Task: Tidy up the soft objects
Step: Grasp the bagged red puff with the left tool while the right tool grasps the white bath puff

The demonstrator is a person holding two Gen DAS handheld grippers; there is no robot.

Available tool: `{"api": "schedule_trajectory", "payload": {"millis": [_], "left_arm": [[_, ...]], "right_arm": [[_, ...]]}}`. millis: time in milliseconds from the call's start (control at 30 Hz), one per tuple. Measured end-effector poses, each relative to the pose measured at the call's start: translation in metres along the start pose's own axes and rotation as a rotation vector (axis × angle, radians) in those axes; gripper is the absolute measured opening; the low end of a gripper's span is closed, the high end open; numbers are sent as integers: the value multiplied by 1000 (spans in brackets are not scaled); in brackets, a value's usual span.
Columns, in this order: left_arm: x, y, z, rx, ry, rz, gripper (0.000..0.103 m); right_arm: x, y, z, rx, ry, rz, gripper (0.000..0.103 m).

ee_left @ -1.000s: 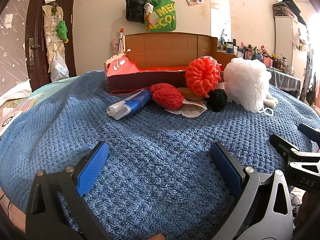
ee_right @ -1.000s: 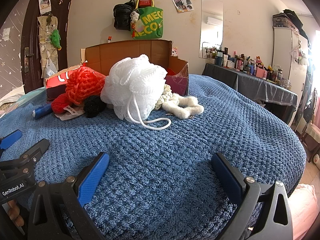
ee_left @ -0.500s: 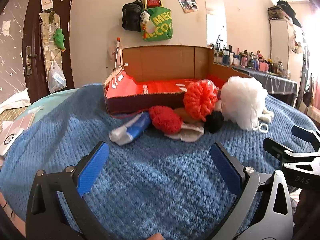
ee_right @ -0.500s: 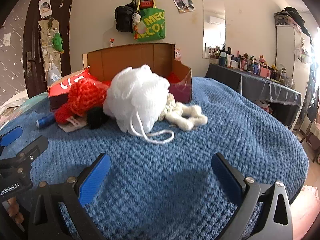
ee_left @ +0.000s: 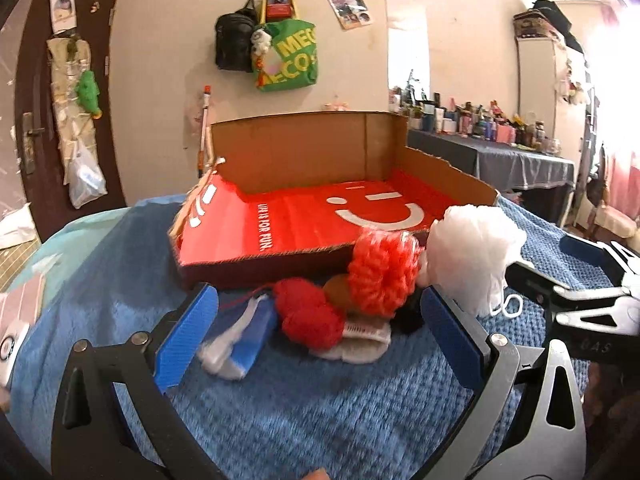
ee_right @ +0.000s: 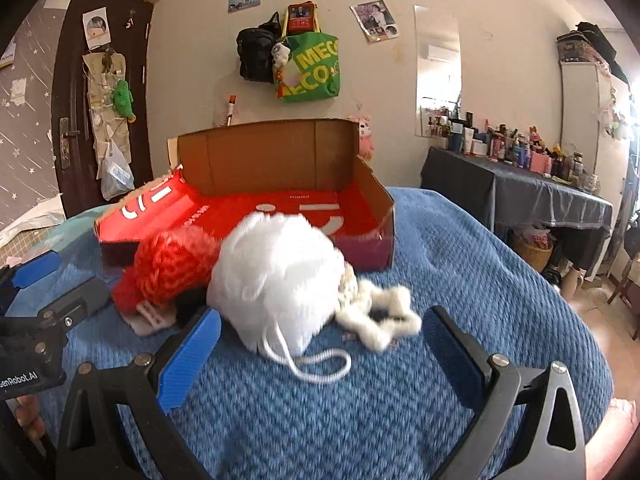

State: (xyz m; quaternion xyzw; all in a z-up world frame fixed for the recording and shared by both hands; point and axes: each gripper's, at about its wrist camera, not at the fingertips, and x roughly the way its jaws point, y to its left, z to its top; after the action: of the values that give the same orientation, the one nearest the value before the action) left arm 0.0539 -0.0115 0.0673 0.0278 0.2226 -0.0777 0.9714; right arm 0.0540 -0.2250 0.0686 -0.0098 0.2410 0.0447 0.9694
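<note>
A pile of soft things lies on the blue blanket (ee_left: 320,412) in front of an open red cardboard box (ee_left: 304,224). In the left wrist view I see an orange-red yarn puff (ee_left: 382,270), a smaller red yarn ball (ee_left: 310,318), a black ball (ee_left: 408,318), a white mesh sponge (ee_left: 472,256) and a blue-and-white tube (ee_left: 244,340). My left gripper (ee_left: 318,334) is open, raised just short of the pile. My right gripper (ee_right: 320,344) is open, close to the white mesh sponge (ee_right: 280,280) and a cream fluffy toy (ee_right: 380,316). The box (ee_right: 280,208) is empty.
Bags hang on the back wall (ee_left: 280,56). A dark door (ee_left: 60,100) is at the left. A dark-clothed table with many bottles (ee_right: 520,184) stands at the right. The blanket's edge drops off at the right (ee_right: 580,320).
Both grippers have risen and moved forward towards the pile; the box floor now shows. The objects have not moved.
</note>
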Motion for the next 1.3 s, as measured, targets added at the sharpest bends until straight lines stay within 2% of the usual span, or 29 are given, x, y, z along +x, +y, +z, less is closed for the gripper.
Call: {"api": "schedule_trajectory", "payload": {"millis": [67,233,533,600,633,733,800,833,867,900,967,1033,1300], "left_arm": [[5,-1,5,7,13,-25,103],[24,-4,18,30,73,-95,103],[51,-15,29,71,160,-193,101],[57,-17,31,78,176,-209,98],[59,-18,31,82,182,-212,93],[69,-21,31,90,210,-224,81],[76,-21,30,80,233,-249,64],[79,-21,28,76,249,-269,51],[81,-21,28,71,263,-286,47],[82,-21,26,64,276,-300,47],[80,-21,27,61,263,-300,44],[75,-20,29,56,244,-311,44],[61,-13,38,42,188,-290,44]], "right_arm": [[3,-2,7,-2,1,4,103],[16,-11,26,4,26,92,103],[45,-18,38,12,124,231,103],[51,-21,39,26,147,267,103],[54,-22,40,30,156,281,102],[59,-23,40,37,180,333,95],[64,-24,38,40,198,368,91],[65,-24,38,45,205,386,86],[67,-25,37,53,213,412,82],[68,-25,36,64,219,442,69],[70,-25,35,70,229,472,62],[66,-25,36,66,207,483,50],[48,-24,47,48,139,462,43]]}}
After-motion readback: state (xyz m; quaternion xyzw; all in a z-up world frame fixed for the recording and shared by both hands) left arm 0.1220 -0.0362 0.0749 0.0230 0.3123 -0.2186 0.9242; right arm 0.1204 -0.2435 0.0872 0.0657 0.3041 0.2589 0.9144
